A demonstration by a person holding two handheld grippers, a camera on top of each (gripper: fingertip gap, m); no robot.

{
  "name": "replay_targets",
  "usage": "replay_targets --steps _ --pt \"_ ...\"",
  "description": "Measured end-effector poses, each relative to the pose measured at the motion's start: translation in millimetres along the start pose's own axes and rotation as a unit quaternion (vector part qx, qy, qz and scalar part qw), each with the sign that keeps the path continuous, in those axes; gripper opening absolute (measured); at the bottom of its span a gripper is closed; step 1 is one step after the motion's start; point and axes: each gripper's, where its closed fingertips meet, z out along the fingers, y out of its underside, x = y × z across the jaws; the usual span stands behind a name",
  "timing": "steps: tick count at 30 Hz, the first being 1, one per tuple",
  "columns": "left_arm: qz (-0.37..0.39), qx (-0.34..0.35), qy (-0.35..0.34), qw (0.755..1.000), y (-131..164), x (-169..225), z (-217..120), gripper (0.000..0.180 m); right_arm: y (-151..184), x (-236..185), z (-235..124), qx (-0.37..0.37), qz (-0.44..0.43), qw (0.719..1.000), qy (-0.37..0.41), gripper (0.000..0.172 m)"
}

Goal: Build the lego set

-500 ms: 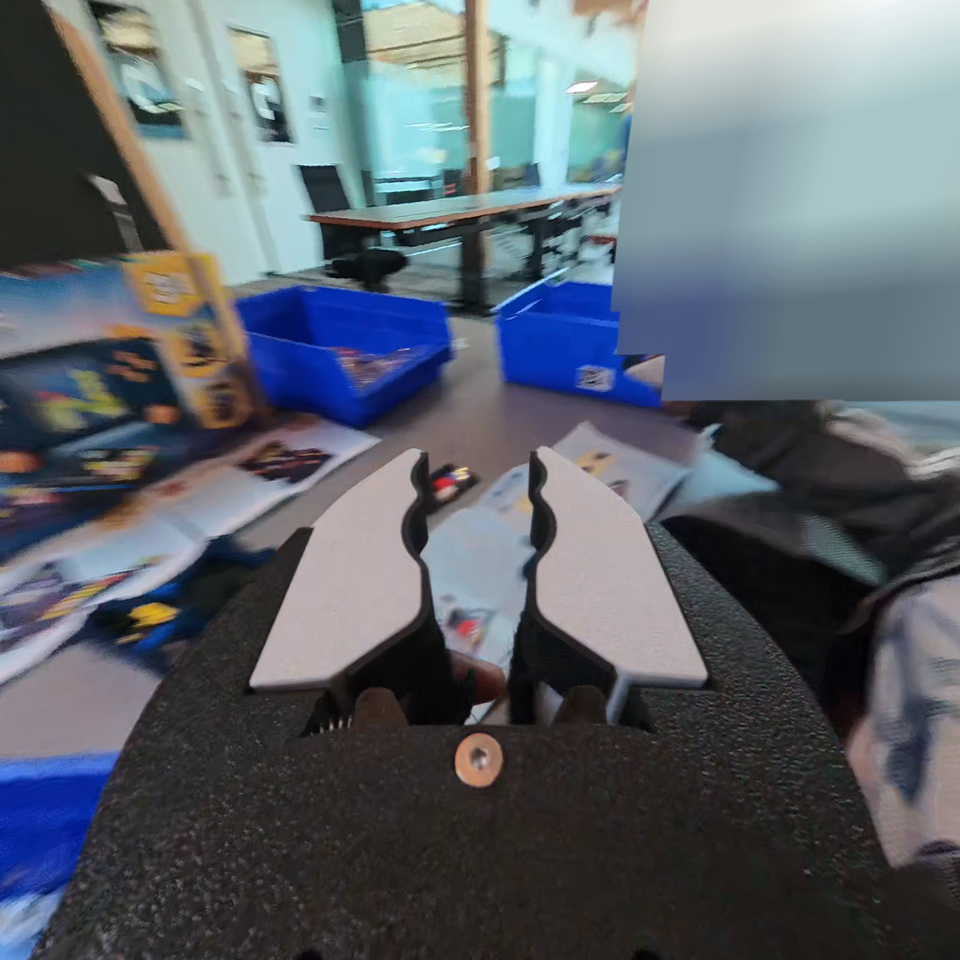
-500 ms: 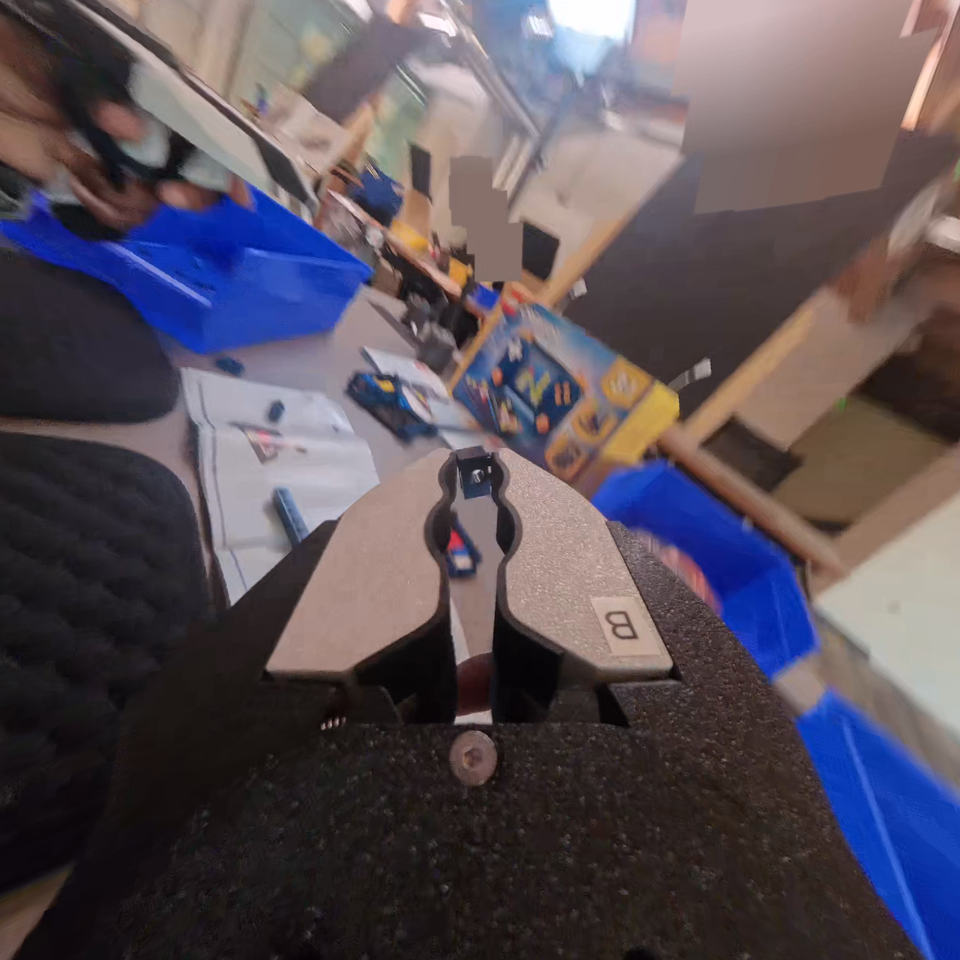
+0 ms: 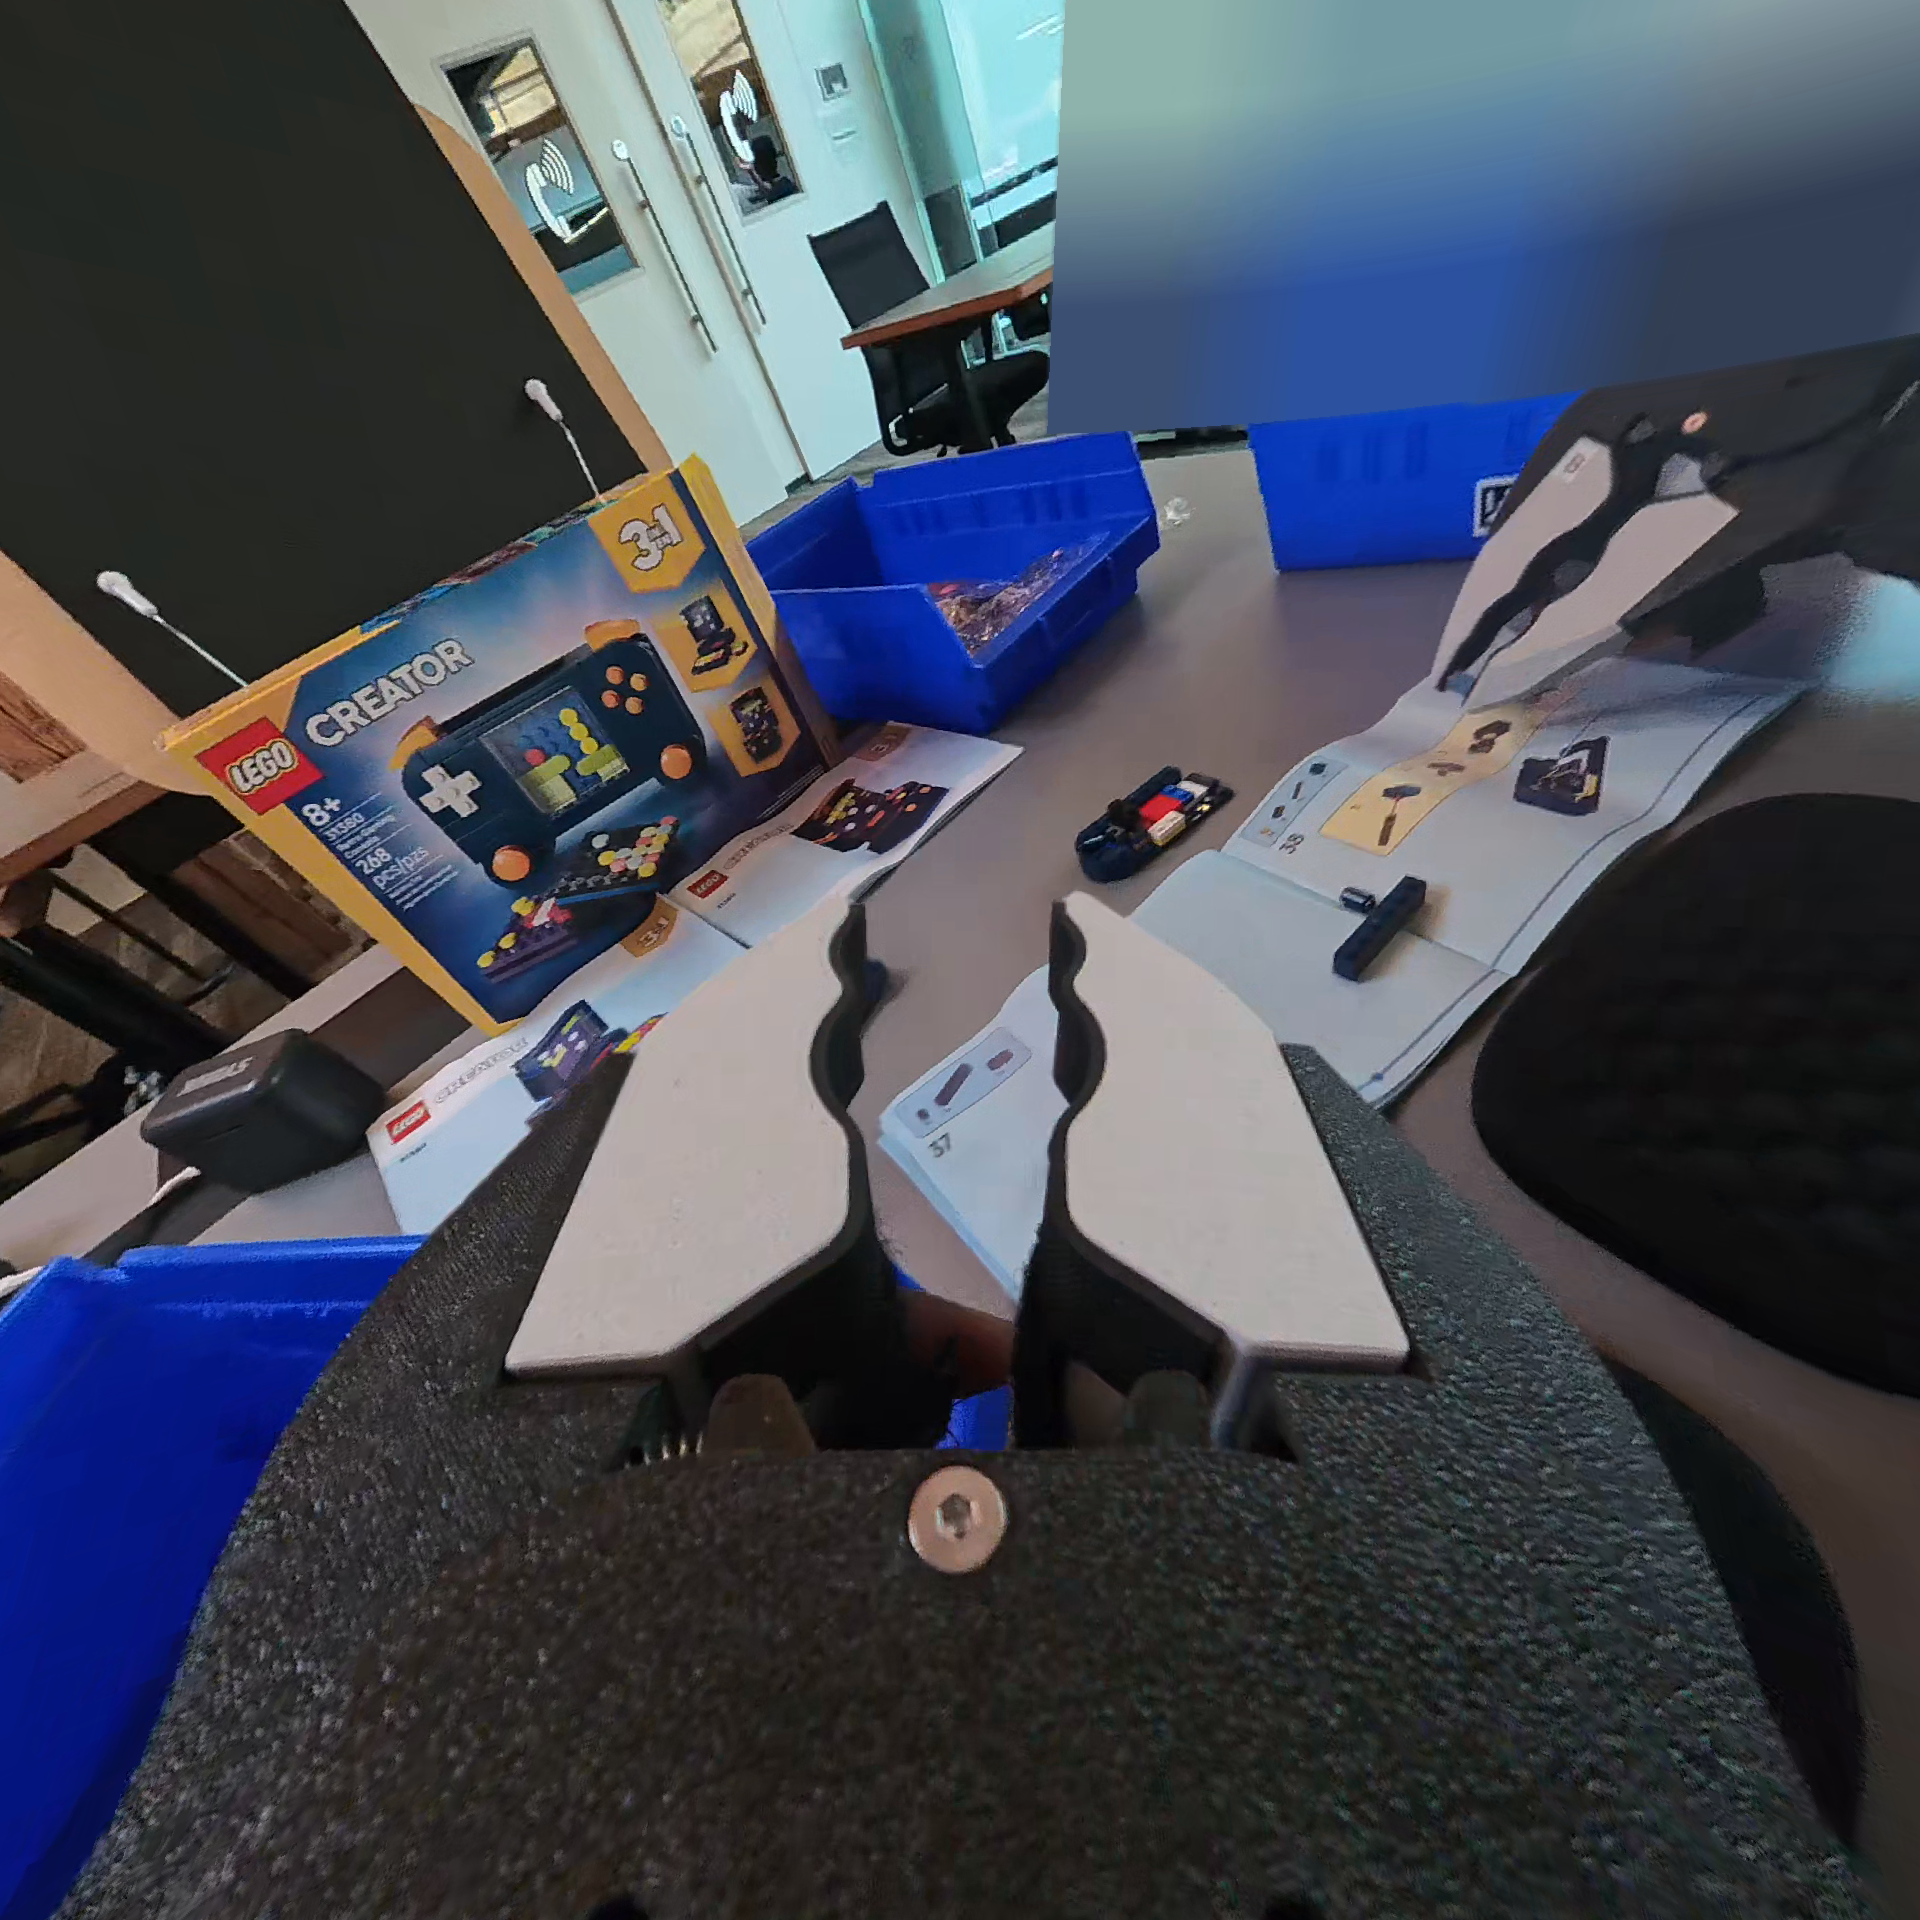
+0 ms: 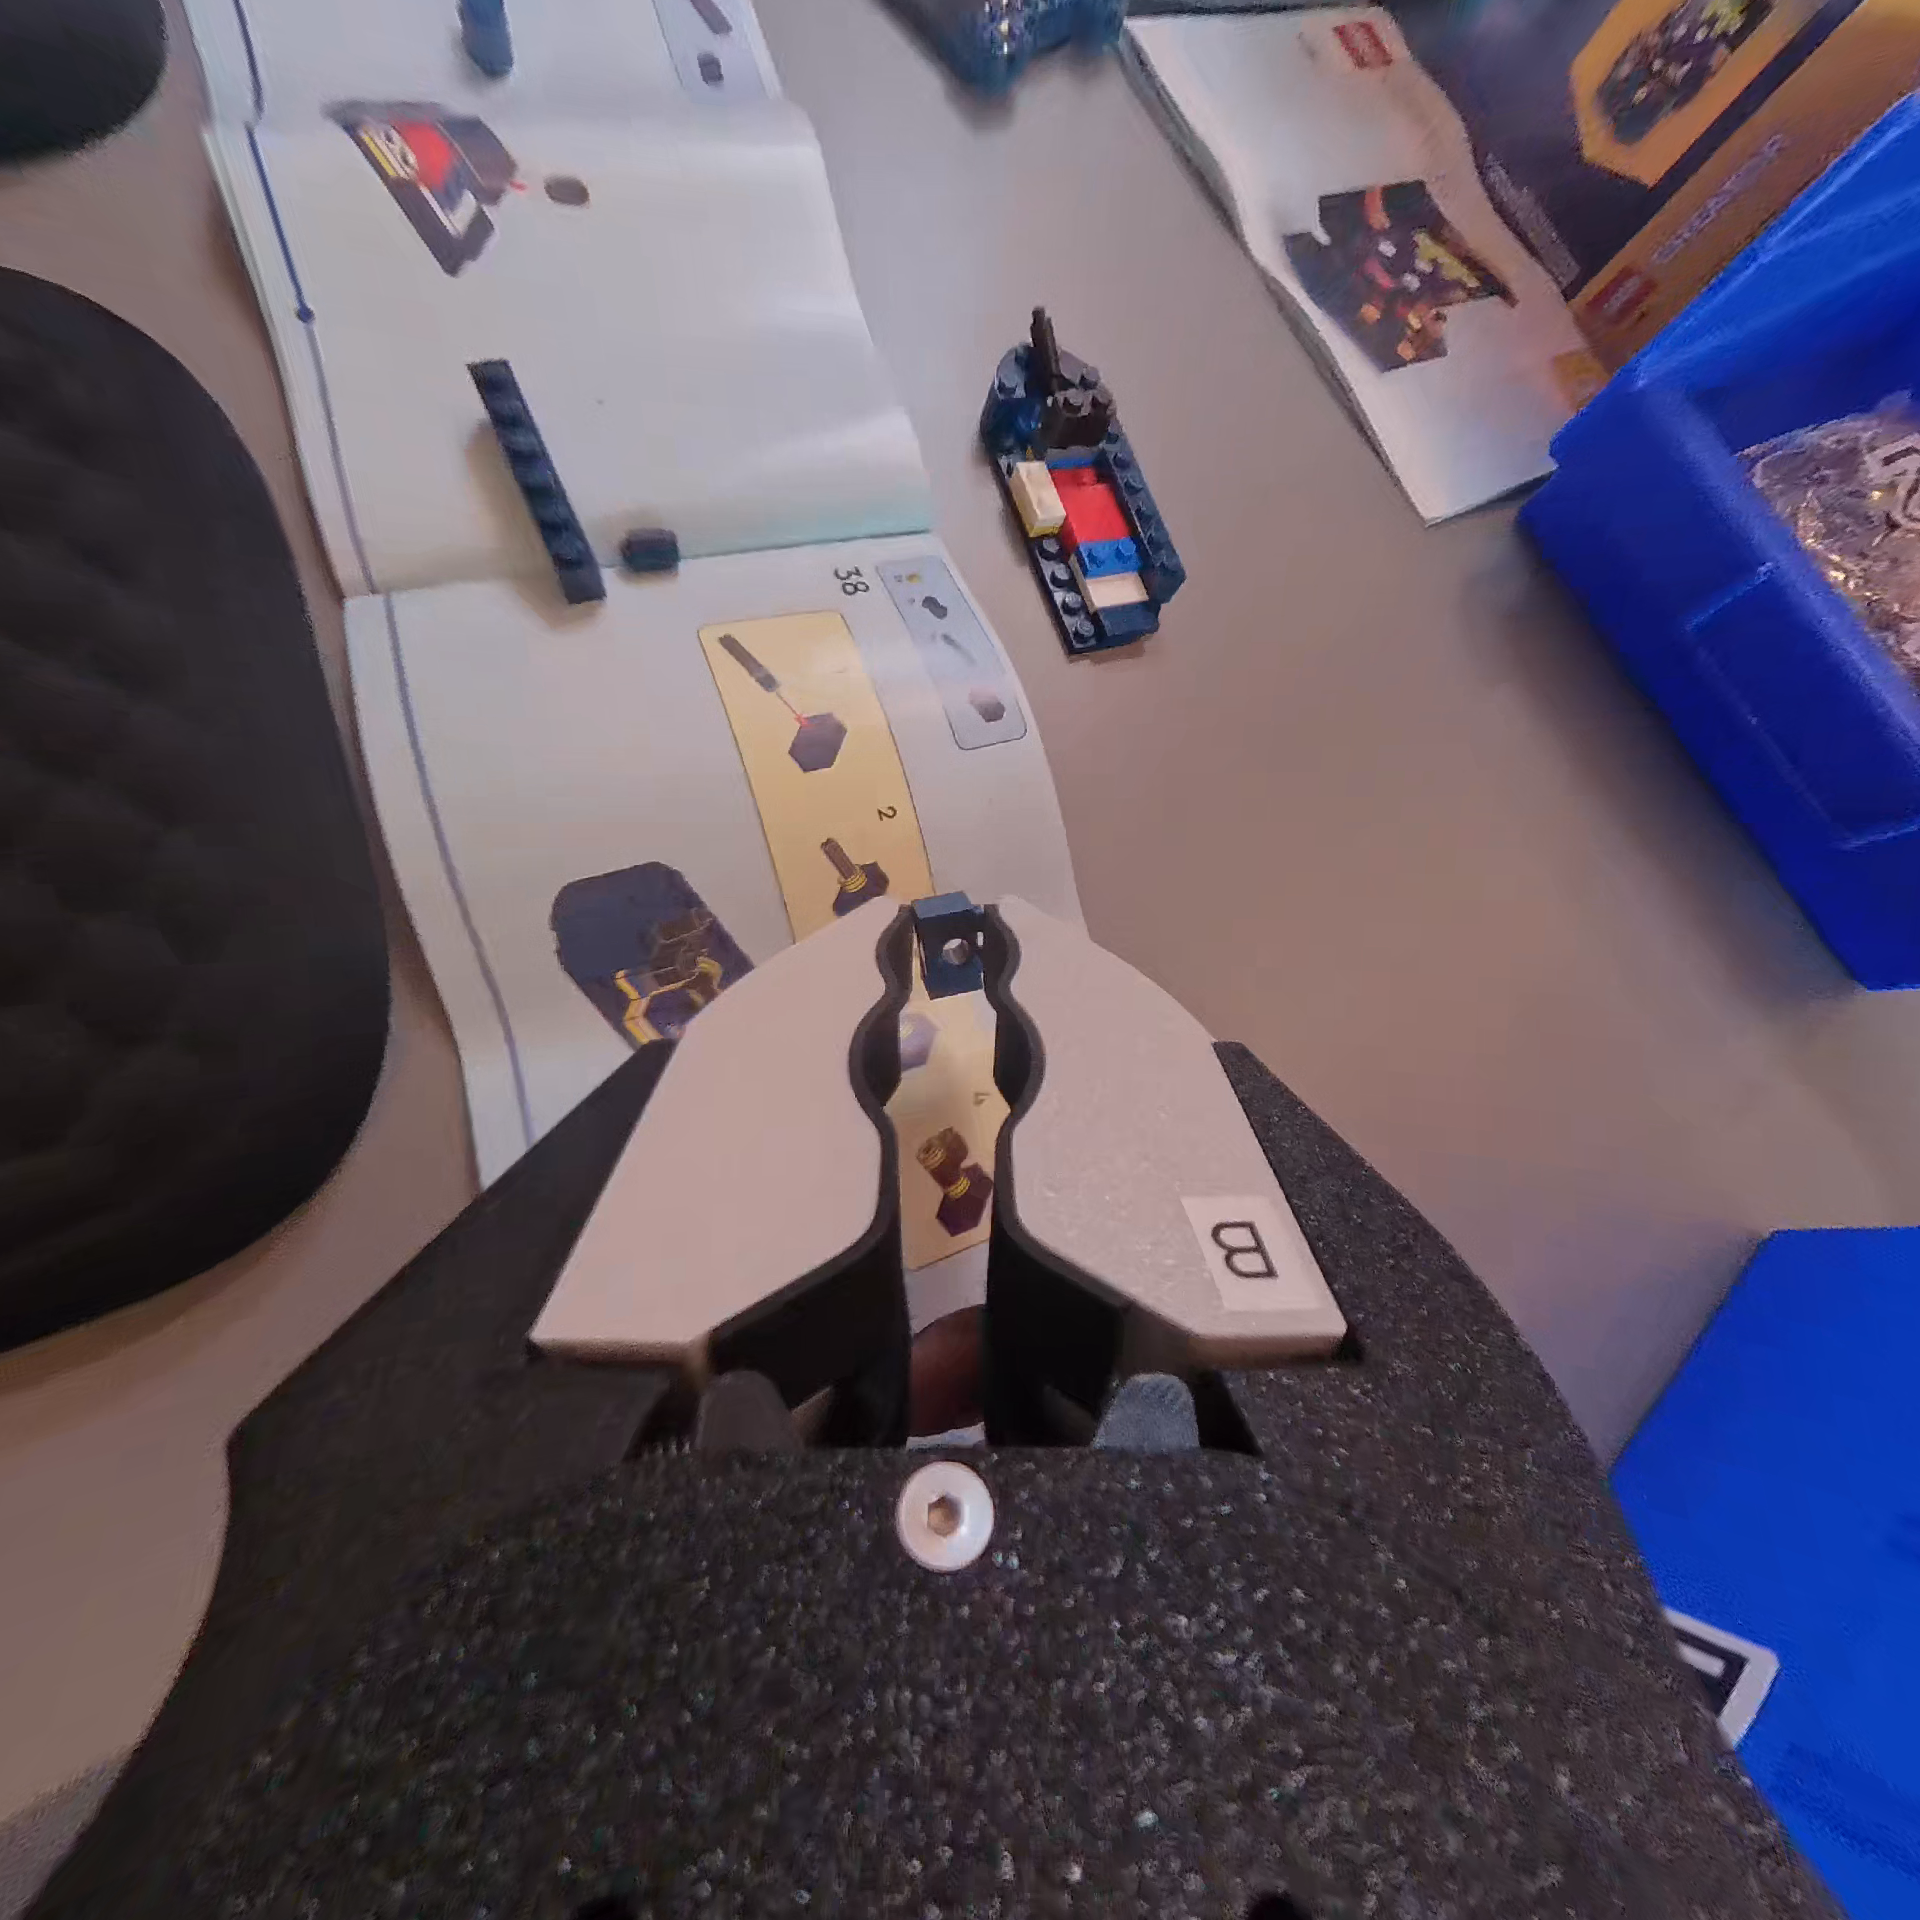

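**A:** Right tool (image 4: pixel 951 940) first: what is in it?

**B:** A small dark-blue brick (image 4: pixel 948 956) with a round hole, pinched at the very fingertips, both pads pressing on its sides. It hangs over the open instruction booklet (image 4: pixel 623 727), clear of the page.

**A:** Anything different from half a second ago?

**B:** The grip is the same, but the tool now looks down at the desk (image 4: pixel 1351 831) instead of out across the room. The partly built model (image 4: pixel 1081 509) lies just beyond the booklet's edge.

**A:** And the left tool (image 3: pixel 951 935)?

**B:** Spread and empty as before, above the booklet's near corner. A long dark-blue plate (image 4: pixel 535 478) and a small dark piece (image 4: pixel 649 548) lie on the booklet.
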Motion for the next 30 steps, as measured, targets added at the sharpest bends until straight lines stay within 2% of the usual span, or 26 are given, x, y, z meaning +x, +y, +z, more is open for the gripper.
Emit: replay_targets --steps 9,11,14,18,24,27,30 --pt "0.012 -0.015 -0.032 0.999 7 -20 -11 0.033 6 -4 18 -0.003 0.021 0.999 -0.036 0.012" --pt "0.021 -0.028 -0.042 0.999 11 -26 -14 0.033 3 -4 17 0.016 0.031 0.999 -0.039 0.021" --pt "0.035 -0.053 -0.056 0.996 16 -37 -24 0.033 -9 -2 12 0.070 0.053 0.995 -0.048 0.030" --pt "0.025 -0.097 -0.064 0.993 25 -59 -45 0.036 -31 7 -5 0.179 0.077 0.980 -0.036 0.039" --pt "0.004 -0.132 -0.111 0.985 31 -108 -73 0.036 -62 30 -53 0.359 0.122 0.925 0.005 0.038" --pt "-0.005 -0.175 -0.130 0.976 47 -134 -77 0.036 -66 39 -69 0.405 0.143 0.903 0.017 0.035" --pt "-0.019 -0.255 -0.110 0.961 75 -156 -79 0.038 -65 40 -70 0.409 0.146 0.900 0.018 0.034"
